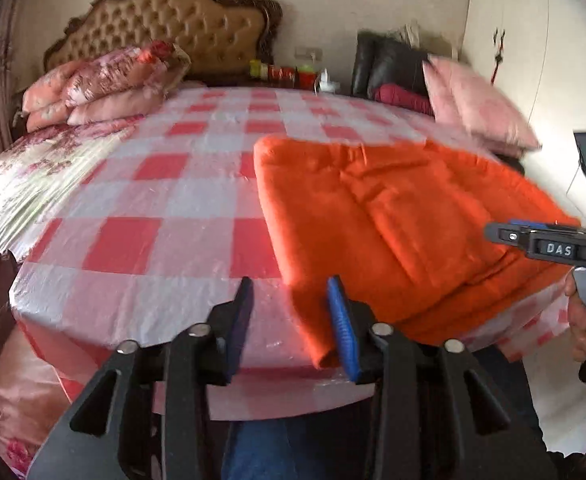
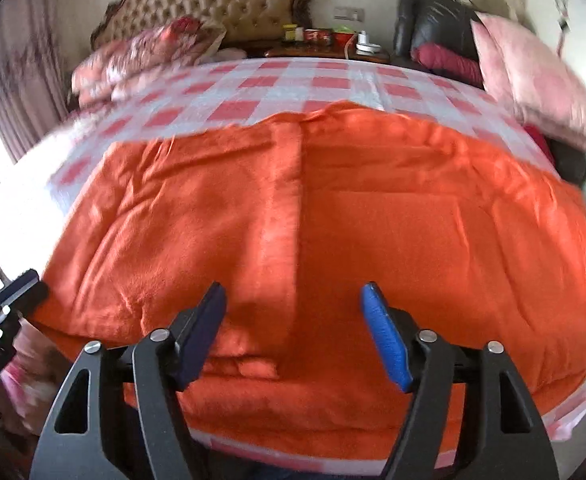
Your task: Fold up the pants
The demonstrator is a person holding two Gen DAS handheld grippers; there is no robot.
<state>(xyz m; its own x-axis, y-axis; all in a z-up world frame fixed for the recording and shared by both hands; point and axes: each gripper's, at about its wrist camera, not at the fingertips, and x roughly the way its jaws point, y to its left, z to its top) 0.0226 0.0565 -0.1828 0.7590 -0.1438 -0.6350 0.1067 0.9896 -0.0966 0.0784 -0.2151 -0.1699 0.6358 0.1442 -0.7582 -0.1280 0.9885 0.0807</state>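
The orange pants [image 1: 393,220] lie folded in layers on the red and white checked bed cover [image 1: 153,208], near its front right edge. My left gripper [image 1: 291,292] is open and empty, just left of the pants' near left corner, over the cover's front edge. My right gripper [image 2: 293,296] is open and empty, low over the near part of the pants [image 2: 293,208]. The right gripper also shows at the right edge of the left wrist view [image 1: 533,240], held by a hand. The left gripper shows at the left edge of the right wrist view [image 2: 9,300].
Folded pink floral quilts [image 1: 101,84] sit at the head of the bed on the left. A pink pillow [image 1: 477,104] leans at the right by a black chair [image 1: 393,64]. A nightstand with jars [image 1: 289,74] stands behind. A white wardrobe [image 1: 541,40] is at the right.
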